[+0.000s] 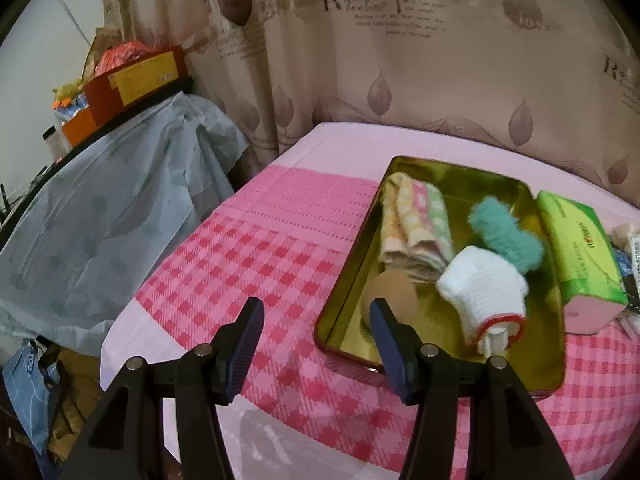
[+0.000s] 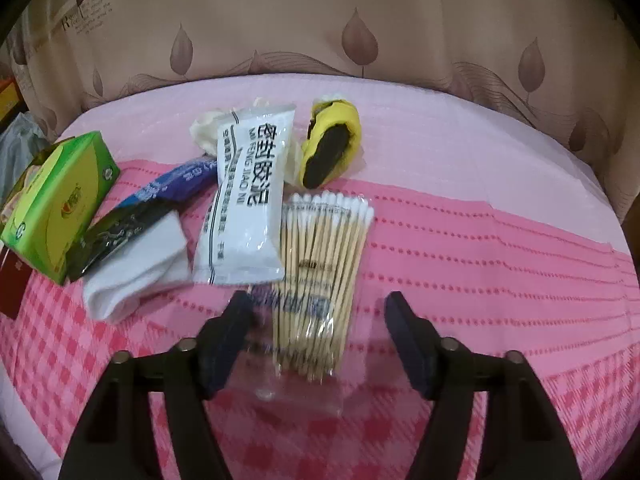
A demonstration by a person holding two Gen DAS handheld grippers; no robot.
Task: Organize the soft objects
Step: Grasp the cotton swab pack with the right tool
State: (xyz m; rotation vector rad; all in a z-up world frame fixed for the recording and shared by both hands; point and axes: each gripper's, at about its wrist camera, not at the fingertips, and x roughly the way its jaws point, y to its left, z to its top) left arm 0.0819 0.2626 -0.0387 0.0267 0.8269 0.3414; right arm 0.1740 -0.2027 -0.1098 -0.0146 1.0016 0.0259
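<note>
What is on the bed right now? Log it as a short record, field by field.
surface: pink checked cloth
tray: gold tin tray
in tray: folded towel, teal fluffy item, white glove
beside tray: green tissue pack
loose items: cotton swab pack, white sachet, white sock, yellow and black item
left gripper: open, empty
right gripper: open, above swab pack

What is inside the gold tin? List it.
In the tin: a folded towel, a teal fuzzy thing, a white sock and a tan ball, partly hidden behind a finger. Anything beneath them is covered.
</note>
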